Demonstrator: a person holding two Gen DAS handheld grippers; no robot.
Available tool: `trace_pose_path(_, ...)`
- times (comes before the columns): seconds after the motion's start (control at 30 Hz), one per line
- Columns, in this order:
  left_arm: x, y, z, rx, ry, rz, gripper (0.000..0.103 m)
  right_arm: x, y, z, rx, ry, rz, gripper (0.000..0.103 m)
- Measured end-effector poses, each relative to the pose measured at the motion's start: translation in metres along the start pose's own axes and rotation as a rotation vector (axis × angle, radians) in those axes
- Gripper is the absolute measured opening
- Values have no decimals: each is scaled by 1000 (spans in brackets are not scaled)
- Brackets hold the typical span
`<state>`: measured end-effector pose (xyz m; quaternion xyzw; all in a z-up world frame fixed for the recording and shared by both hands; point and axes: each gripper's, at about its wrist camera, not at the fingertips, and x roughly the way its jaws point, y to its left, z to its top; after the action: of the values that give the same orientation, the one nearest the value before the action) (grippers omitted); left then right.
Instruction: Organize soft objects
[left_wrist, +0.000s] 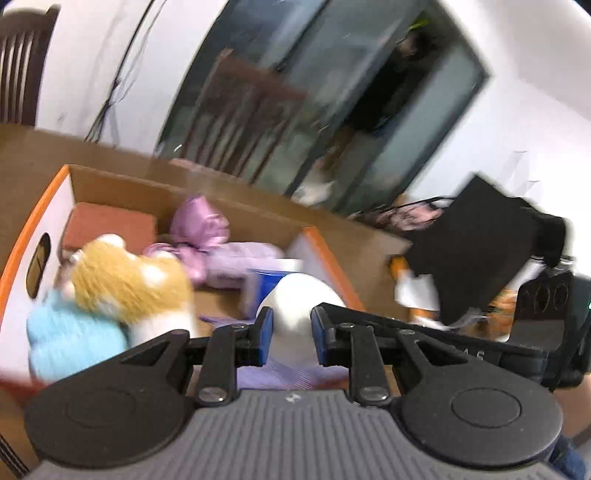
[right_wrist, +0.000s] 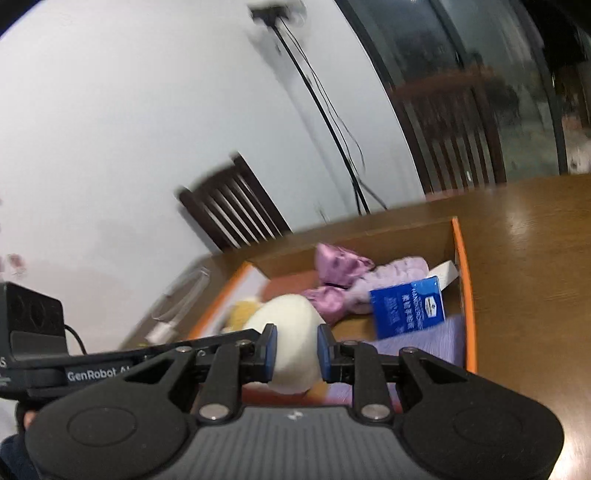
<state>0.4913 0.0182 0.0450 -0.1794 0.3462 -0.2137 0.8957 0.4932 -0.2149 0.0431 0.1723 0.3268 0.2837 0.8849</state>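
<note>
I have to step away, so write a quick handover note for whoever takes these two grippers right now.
Left gripper: jaws shut on the white plush.
Right gripper: jaws shut on the same white plush, from its other side.
Both hold it over the cardboard box.
Already in the box: yellow plush, blue plush, pink satin piece, lilac fluffy piece, blue packet.
Left: settle the white plush.

From my left cam, the left gripper is clamped on a white plush over the cardboard box. Inside: a tan plush, a blue fuzzy toy and pink fabric. Everything's pretty blurry.
</note>
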Motion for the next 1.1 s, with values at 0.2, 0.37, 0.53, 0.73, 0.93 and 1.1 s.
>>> trace_pose_path(0.2,54,31,22,104,67,125,22,100,-40,40,99,186,-14,24)
trace_pose_path(0.37,62,28,3,265,66,164,21,134,-42,37,23,307,-53,27)
trace_pose_path(0.53,65,11,-17,419,-2,228,20,135,-39,38,-22,327,-68,26)
trace_pose_path(0.73,58,24,-8,324,-5,178,26,138,-44,40,13,320,-41,28)
trace_pose_path(0.93,5,10,1,261,-37,179,55,110,-28,38,-35,262,-96,61)
trace_pose_path(1.1,-65,-17,0,312,-147,305,83,36,10,43,-122,157,-164,65)
